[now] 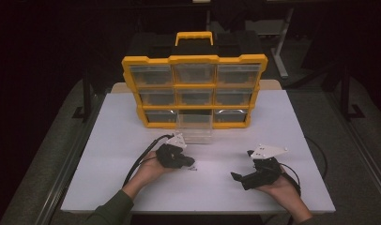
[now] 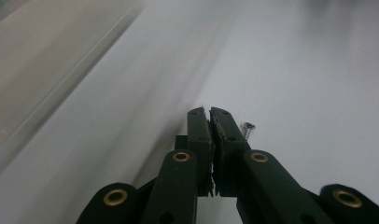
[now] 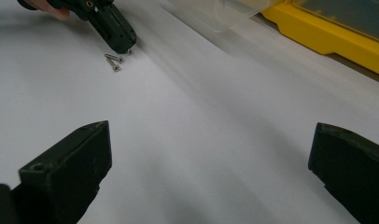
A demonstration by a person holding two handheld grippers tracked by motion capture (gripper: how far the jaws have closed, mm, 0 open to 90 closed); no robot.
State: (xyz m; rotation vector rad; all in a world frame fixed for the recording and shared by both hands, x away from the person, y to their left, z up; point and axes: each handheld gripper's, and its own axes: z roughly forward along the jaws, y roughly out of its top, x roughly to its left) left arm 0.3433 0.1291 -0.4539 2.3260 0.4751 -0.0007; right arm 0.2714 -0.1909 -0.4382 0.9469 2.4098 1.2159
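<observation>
While the left gripper (image 1: pixel 191 163) is tipped down onto the white surface (image 1: pixel 109 140), its jaws are pressed together at the tips, and I cannot tell whether anything is pinched between them. In the left gripper view a small silver screw (image 2: pixel 248 129) lies on the surface just beside the right-hand jaw, touching or nearly touching it. The right gripper view shows that gripper's black tips low over the surface, with two more loose screws (image 3: pixel 114 61) lying just beside them, crossing at one end.

The right gripper (image 1: pixel 236 177) rests low over the surface near the front edge, well apart from the screws, held in the person's right hand (image 1: pixel 285 190); its jaws stand wide apart with nothing between them.

Behind the left gripper a clear plastic drawer (image 1: pixel 194 125) is pulled out from the bottom row of the yellow organizer (image 1: pixel 194 59), which stands upright at the back of the surface.
</observation>
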